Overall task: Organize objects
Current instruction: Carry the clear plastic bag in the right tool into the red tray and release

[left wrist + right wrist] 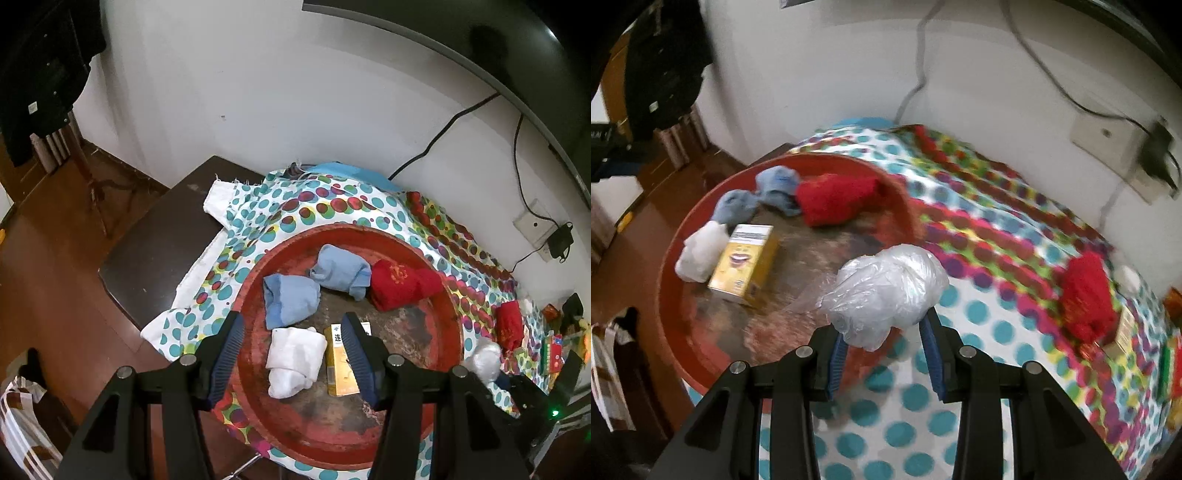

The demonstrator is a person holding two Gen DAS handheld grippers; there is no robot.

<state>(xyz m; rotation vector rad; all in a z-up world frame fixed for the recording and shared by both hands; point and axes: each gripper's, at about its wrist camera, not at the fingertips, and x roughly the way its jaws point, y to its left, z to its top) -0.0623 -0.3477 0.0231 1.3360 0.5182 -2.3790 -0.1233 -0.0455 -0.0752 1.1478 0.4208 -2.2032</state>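
A round red tray [255, 398] [676, 295] lies on a dotted cloth. In it are two blue rolled socks [291, 301] [341, 271], a white rolled sock [293, 360] [700, 253], a red rolled cloth [400, 282] [836, 199] and a yellow box [340, 365] [746, 264]. My left gripper [291, 332] is open above the tray's near side, empty. My right gripper [884, 332] is shut on a crumpled clear plastic bag [886, 286] and holds it over the tray's right rim. The bag also shows in the left wrist view [484, 360].
The dotted cloth [916, 398] [295, 206] covers a dark table [155, 240] against a white wall. A second red cloth [1086, 295] [509, 326] and small boxes [1123, 334] lie at the right. Cables and a wall socket [1115, 151] are behind. A bag [18, 424] hangs low left.
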